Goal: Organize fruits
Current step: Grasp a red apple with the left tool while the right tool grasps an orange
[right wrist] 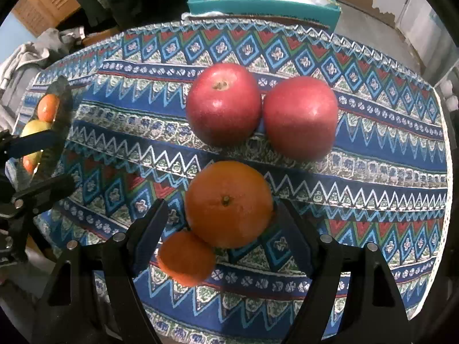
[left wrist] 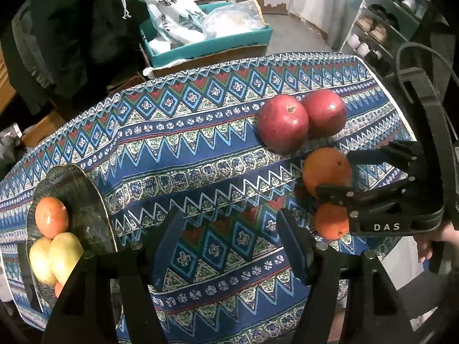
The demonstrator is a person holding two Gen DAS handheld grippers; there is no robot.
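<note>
The right gripper [right wrist: 221,218] is spread around the large round orange [right wrist: 228,204] near the patterned tablecloth's [right wrist: 373,177] edge — pads apart from it; the left gripper [left wrist: 229,229] is spread, empty.

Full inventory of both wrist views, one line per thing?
Round red apples: 2, touching, far side of cloth.
Large orange: 1, between the right gripper's fingers.
Small orange: 1, against it, nearer the camera.
Dark plate: 1, cloth's left end, holding orange and yellow fruit.
Patterned blue tablecloth: 1, covers table.
Teal cardboard box: 1, behind table, holds bags.
Left gripper: open, empty.
Right gripper: open around large orange.
</note>
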